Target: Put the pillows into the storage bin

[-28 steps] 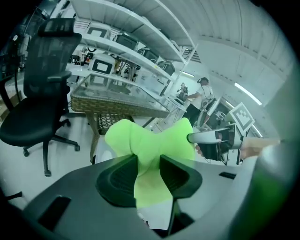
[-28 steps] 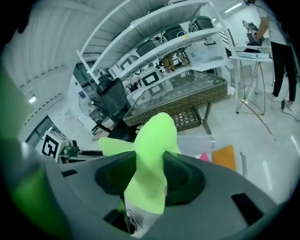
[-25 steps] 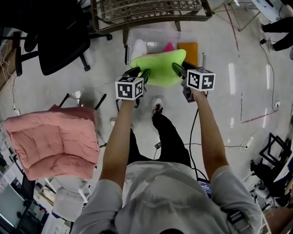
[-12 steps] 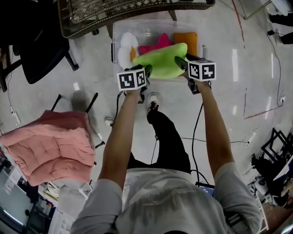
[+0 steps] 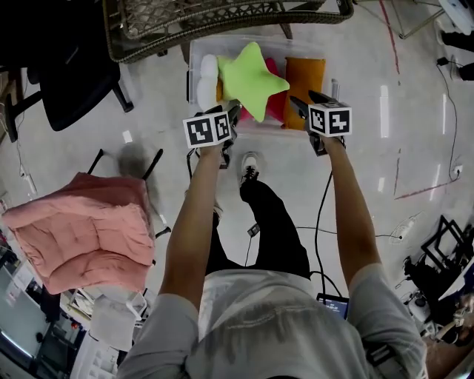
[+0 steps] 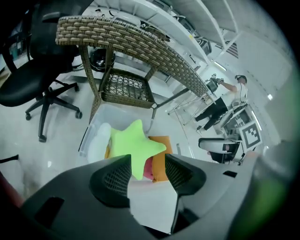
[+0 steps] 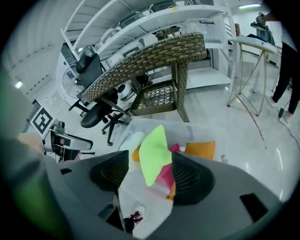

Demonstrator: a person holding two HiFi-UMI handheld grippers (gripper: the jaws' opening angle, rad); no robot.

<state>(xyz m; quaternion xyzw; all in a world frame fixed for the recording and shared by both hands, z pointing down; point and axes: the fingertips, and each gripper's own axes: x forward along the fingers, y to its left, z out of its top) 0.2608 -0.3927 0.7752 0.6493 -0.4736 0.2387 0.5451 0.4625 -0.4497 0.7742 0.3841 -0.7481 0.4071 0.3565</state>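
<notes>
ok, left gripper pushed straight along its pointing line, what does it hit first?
Probably the green star pillow, topmost in the clear bin; the bin's near rim could come first, depth is unclear. The left gripper has just been opening its jaws, nothing gripped.

Glossy pale floor (image 5: 415, 148); wicker table (image 5: 222, 18), black office chair (image 5: 74, 81), pink cushioned chair (image 5: 78, 237)

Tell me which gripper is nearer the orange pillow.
Right. The right gripper hangs at the near edge of the orange pillow; the left gripper is across the green star pillow from it. Both grippers' jaws have just been opening, nothing between them.
</notes>
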